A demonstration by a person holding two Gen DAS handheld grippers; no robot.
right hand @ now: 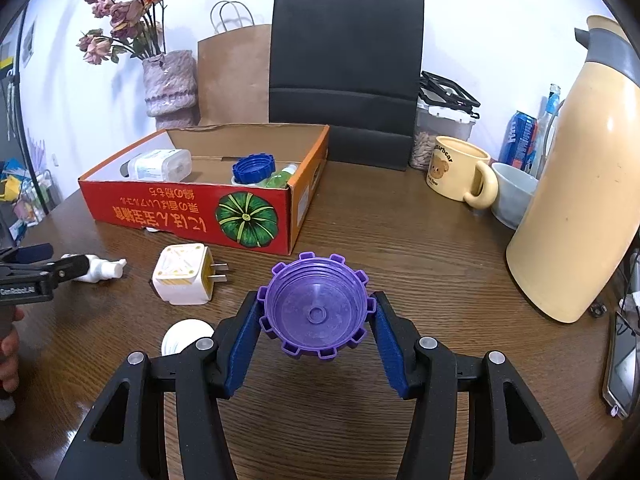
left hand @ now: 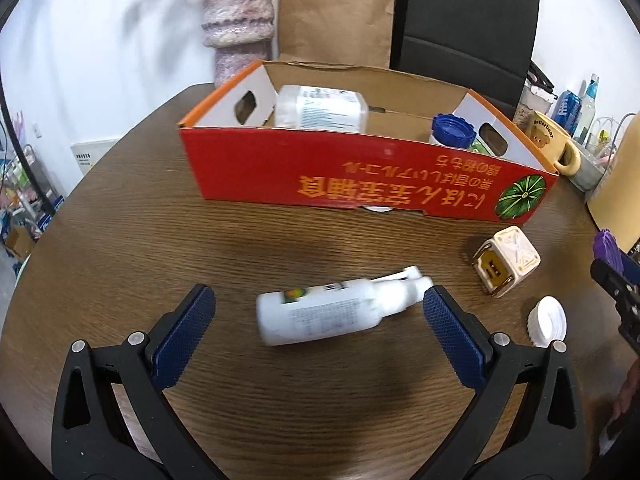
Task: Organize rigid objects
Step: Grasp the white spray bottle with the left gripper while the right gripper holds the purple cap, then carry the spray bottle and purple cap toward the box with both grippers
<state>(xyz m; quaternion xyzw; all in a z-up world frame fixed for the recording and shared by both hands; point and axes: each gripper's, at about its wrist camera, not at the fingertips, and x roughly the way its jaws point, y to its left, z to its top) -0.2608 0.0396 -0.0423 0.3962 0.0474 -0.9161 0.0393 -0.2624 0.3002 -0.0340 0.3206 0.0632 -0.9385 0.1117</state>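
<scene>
Round wooden worktop [right hand: 400, 232] underneath everything. Red cardboard box [right hand: 192, 216] at 11 o'clock in the right wrist view, open on top, holding a white container [right hand: 160, 165], a blue lid [right hand: 254, 168] and a green bottle [right hand: 280, 178]. Cream thermos [right hand: 572, 200] upright at 3 o'clock; yellow mug [right hand: 456, 174] just left of it. White spray bottle [left hand: 340, 310] flat on its side, lying between the widely spread fingers [left hand: 184, 330] of the left gripper [left hand: 318, 338], nozzle end just beside the right-hand pad, contact unclear. White plug adapter [right hand: 184, 274] lying near the box's front wall, prongs toward 3 o'clock. Purple ridged lid [right hand: 316, 312] raised above the wood, pinched on both sides by the right gripper [right hand: 316, 336]. Small white cap [right hand: 184, 338] at 8 o'clock of that lid, partly hidden.
</scene>
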